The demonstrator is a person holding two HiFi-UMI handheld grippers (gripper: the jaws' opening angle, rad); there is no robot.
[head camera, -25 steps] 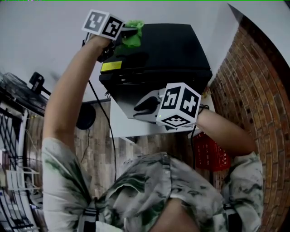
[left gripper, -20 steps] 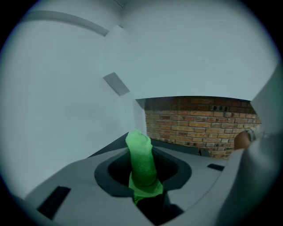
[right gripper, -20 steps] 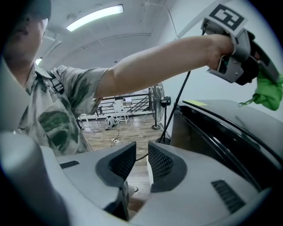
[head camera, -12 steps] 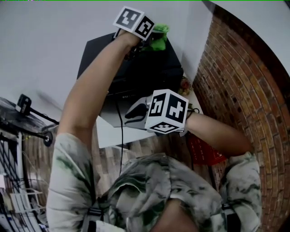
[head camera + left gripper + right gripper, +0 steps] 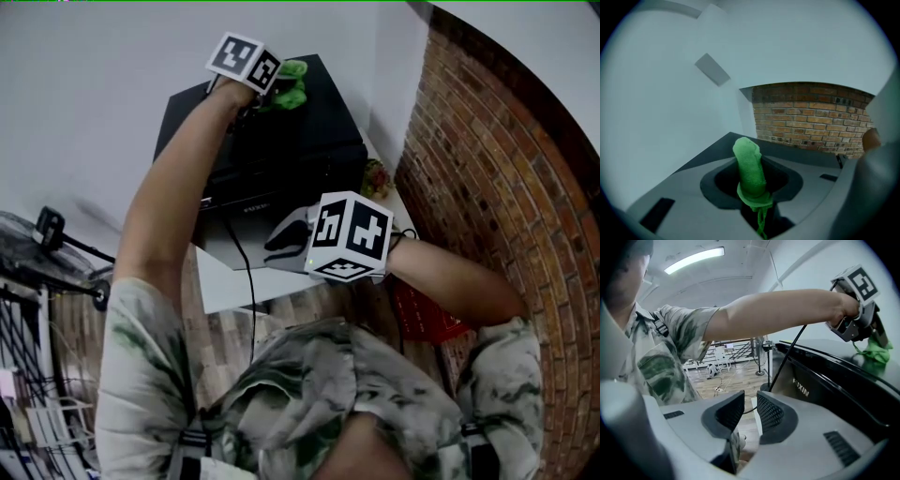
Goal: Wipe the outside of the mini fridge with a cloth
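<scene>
While the left gripper (image 5: 266,92) clamps the cloth (image 5: 290,82) on the fridge (image 5: 305,145) top just below it, the right gripper (image 5: 750,414) hangs empty, jaws slightly apart; wiping seems only started, sides probably left.

Dim, cool ceiling light; fisheye-warped, dark-vignetted edges.

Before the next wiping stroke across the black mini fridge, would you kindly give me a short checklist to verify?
1. Green cloth clamped in the left gripper: ok.
2. Cloth over the black mini fridge top, near its back edge: ok.
3. Cloth pressed flat on that top: cannot tell.
4. Right gripper empty, jaws slightly apart, low by the fridge's front, away from the cloth: ok.
5. Black cable hangs from the left gripper past the fridge's front: not ok for wiping there.
</scene>
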